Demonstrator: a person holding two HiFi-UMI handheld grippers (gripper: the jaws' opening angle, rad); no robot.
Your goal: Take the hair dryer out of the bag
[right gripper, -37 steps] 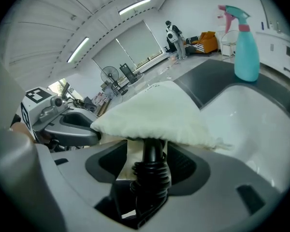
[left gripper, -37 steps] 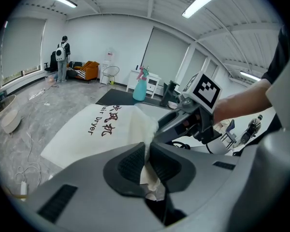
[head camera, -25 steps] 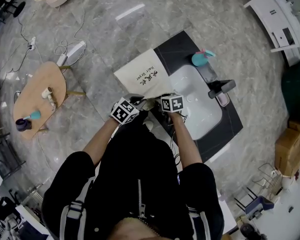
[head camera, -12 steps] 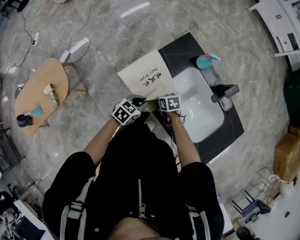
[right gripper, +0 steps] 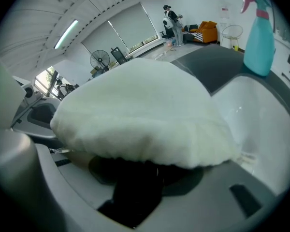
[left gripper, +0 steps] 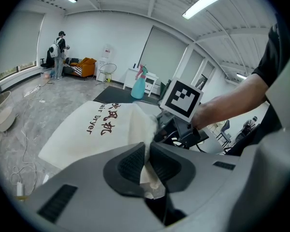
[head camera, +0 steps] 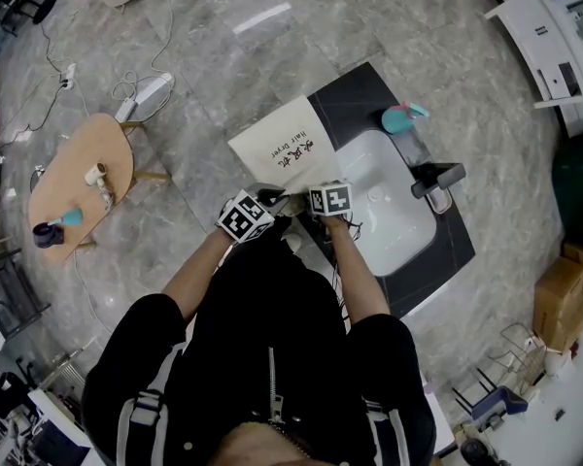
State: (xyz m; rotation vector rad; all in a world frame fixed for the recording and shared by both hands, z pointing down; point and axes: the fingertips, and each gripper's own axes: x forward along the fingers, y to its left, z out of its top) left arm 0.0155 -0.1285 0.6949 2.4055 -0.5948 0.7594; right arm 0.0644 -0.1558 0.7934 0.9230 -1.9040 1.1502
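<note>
left gripper: jaws pinched nearly together on rim of white cloth bag, fold of fabric squeezed between pads.
right gripper: jaws apart, just been closing. tips tucked under bag cloth at mouth. only dark gap shows between them, no object made out there.
bag lies partly on corner of dark counter, just beside white sink, printed side up.
hair dryer itself hidden in every view. bag bulges near mouth.
</note>
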